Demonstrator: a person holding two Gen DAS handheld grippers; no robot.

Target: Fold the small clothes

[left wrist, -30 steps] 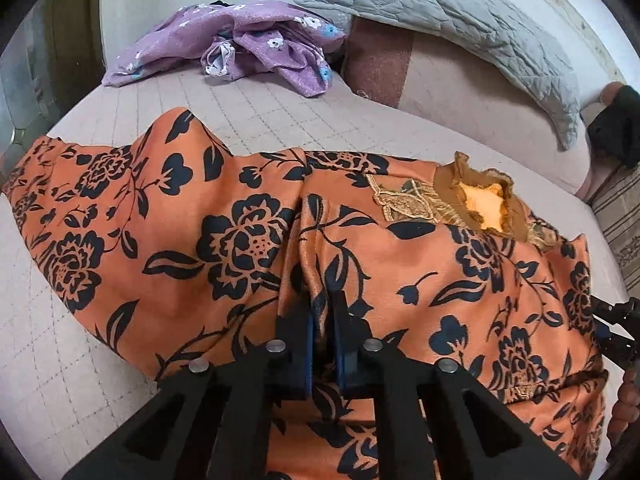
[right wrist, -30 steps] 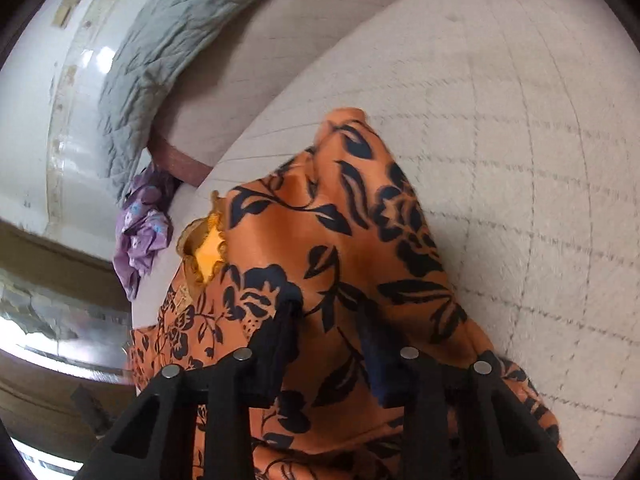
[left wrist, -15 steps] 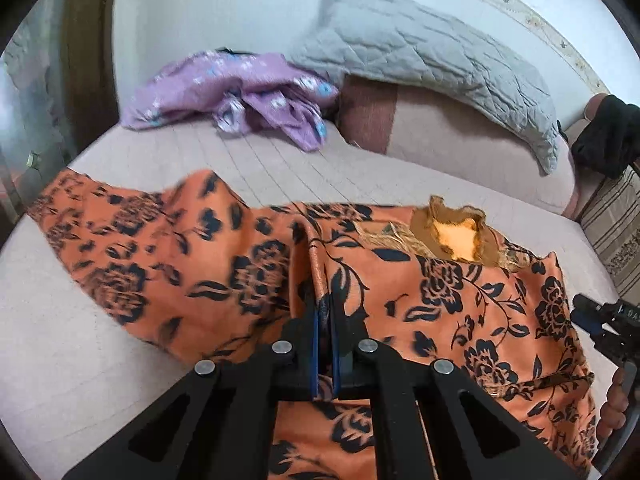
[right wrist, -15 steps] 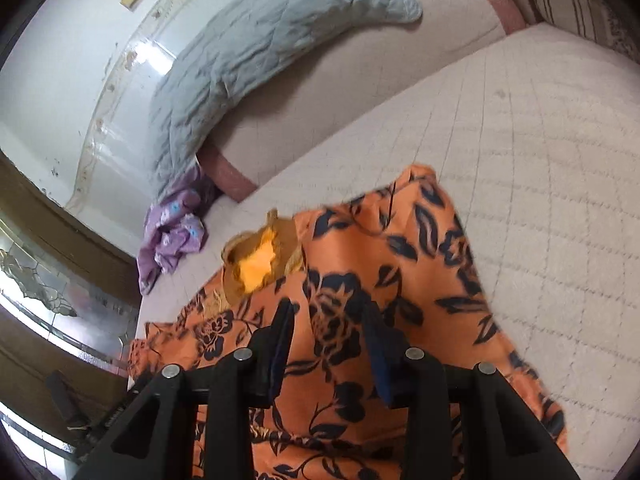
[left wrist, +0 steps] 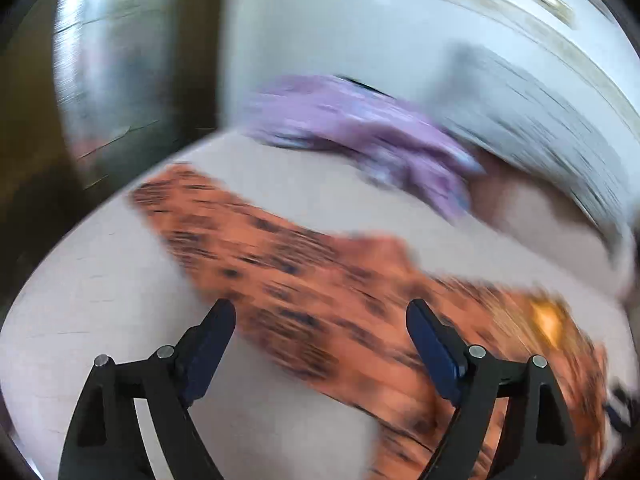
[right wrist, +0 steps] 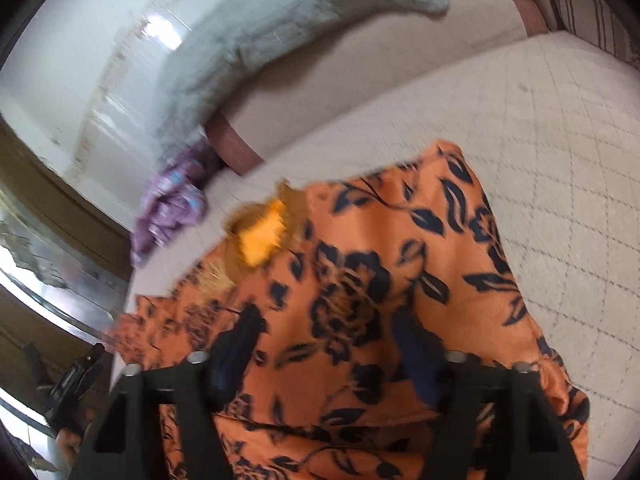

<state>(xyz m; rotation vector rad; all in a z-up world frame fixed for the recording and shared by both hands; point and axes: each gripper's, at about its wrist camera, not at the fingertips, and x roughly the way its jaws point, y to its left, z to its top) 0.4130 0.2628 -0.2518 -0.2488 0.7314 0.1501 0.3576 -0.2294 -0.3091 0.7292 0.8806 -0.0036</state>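
Opening wide, the left gripper (left wrist: 320,332) has nothing between its fingers; the orange top (left wrist: 340,292) lies spread on the bed (left wrist: 100,300). The right gripper (right wrist: 332,344) is opening too, cloth bunched between its fingers but seemingly unpinched. Fabric could snag on a pad and drag the fold askew.

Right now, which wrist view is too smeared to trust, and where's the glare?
Left wrist view: heavy motion streaks; the orange floral garment and purple clothes smear diagonally, only the left claw, jaws opening, stays sharp. Right wrist view: milder blur, the print stays readable between the opening right claw; a blown-out highlight on the wall. Both bow at the rim.
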